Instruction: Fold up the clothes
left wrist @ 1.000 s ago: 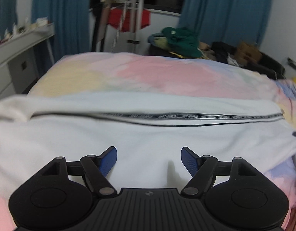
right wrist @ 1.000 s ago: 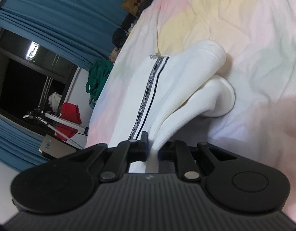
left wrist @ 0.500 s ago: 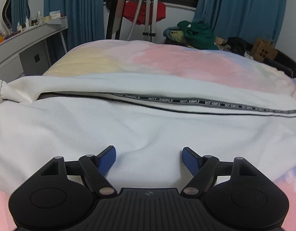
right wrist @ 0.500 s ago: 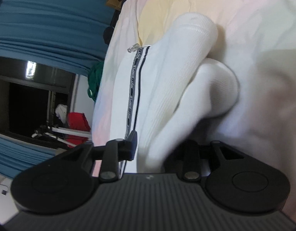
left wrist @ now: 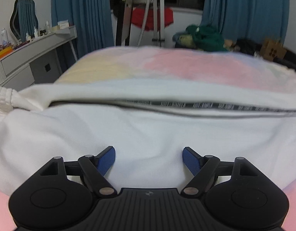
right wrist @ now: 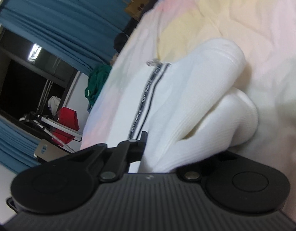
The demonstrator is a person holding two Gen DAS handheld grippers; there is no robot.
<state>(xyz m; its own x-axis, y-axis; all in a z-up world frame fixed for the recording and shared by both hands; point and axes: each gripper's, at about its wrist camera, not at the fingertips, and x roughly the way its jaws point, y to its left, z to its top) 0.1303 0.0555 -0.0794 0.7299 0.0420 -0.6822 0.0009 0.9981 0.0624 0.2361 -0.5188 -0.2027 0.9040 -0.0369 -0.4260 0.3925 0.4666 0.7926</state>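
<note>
Item: white garment [left wrist: 148, 134], with a black-and-grey printed stripe [left wrist: 186, 105] along its length. It is laid flat across the pastel bedspread [left wrist: 186, 67] and fills the middle and lower part of the left wrist view; such spreading is judged to serve as a base for folding.

Left gripper [left wrist: 149, 158]: seen at the bottom centre of its view. The blue-padded fingers [left wrist: 107, 159] are held wide apart over the cloth, and nothing is gripped, probably so that a pinch can be made.

Right gripper [right wrist: 167, 150]: at the lower centre of its view. A thick bunch of ribbed cloth is wedged between the fingers; only one finger is visible, so whether it is clamped cannot be told. Two rounded ribbed cuffs [right wrist: 234, 104] are seen at centre right, lying doubled together on the bedspread.

Background: blue curtains [left wrist: 80, 13], a grey desk [left wrist: 32, 57] at the left edge.
</note>
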